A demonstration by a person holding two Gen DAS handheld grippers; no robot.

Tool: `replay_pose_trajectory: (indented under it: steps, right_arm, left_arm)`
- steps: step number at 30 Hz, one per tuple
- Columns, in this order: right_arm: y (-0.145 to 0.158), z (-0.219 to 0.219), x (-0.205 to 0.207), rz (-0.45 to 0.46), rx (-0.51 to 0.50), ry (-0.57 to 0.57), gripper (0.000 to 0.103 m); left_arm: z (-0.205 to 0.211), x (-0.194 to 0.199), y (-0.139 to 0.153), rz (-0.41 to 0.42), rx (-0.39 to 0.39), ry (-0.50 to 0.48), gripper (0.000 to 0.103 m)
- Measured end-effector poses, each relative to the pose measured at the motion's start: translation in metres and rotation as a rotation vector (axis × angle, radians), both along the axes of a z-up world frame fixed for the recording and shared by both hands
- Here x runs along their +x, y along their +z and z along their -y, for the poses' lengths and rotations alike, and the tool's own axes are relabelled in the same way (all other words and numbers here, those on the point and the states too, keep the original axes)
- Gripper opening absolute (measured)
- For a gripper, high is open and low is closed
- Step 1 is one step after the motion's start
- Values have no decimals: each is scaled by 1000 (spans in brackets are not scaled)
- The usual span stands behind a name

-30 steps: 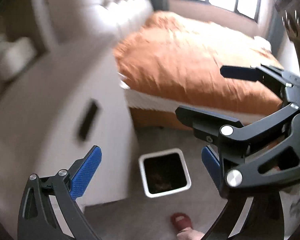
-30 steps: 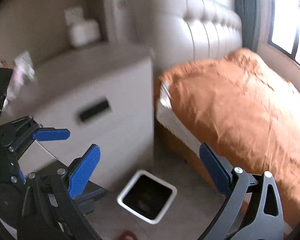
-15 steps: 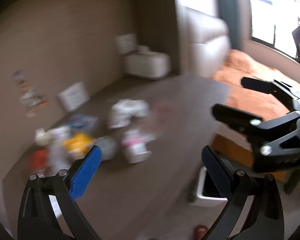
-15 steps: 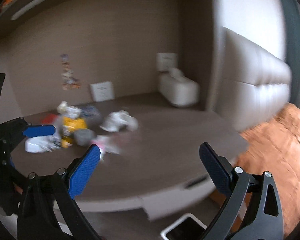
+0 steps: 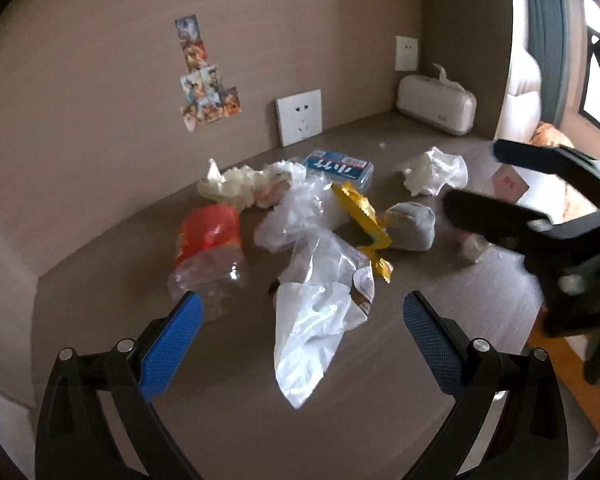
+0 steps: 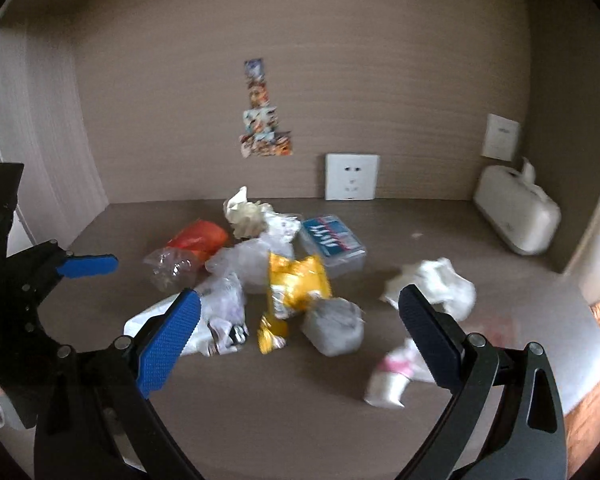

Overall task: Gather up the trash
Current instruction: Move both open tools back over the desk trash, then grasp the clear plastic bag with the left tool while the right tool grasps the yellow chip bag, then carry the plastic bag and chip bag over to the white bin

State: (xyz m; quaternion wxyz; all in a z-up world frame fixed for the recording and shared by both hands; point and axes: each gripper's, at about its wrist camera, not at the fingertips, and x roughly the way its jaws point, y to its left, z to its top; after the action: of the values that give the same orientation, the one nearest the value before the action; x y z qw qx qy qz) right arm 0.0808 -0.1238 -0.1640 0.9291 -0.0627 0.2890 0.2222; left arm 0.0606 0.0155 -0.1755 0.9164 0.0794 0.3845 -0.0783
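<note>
A heap of trash lies on the brown tabletop. It holds a clear plastic bag, a yellow snack wrapper, a grey wad, an orange bag, a crushed clear bottle, crumpled white tissues and a blue-labelled pack. My left gripper is open and empty, just short of the plastic bag. My right gripper is open and empty, in front of the wrapper and wad. A small pink and white scrap lies near its right finger.
A white tissue box stands at the back right. A wall socket and stickers are on the back wall. The orange bed lies beyond the table's right edge. Each gripper shows in the other's view.
Both views swung up from the floor bin and bed to the tabletop, then closer to the trash heap. Both grippers stayed open and empty.
</note>
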Motion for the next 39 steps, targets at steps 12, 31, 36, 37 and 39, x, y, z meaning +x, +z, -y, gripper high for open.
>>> replay_pose_trajectory:
  steps: [12, 31, 36, 37, 39]
  right_arm:
    - [-44, -36, 50, -114, -102, 6, 67]
    - [-65, -46, 54, -163, -122, 29, 19]
    - [-48, -43, 44, -127, -104, 18, 18]
    - [-41, -42, 41, -115, -98, 20, 18]
    - [-27, -41, 34, -84, -93, 20, 18]
  left_arm:
    - [1, 35, -45, -116, -58, -132, 91]
    - [-2, 51, -56, -149, -69, -167, 40]
    - [-2, 42, -38, -127, -71, -166, 39]
    - [-2, 40, -33, -113, -68, -166, 39]
    - [-1, 35, -18, -90, -64, -172, 39]
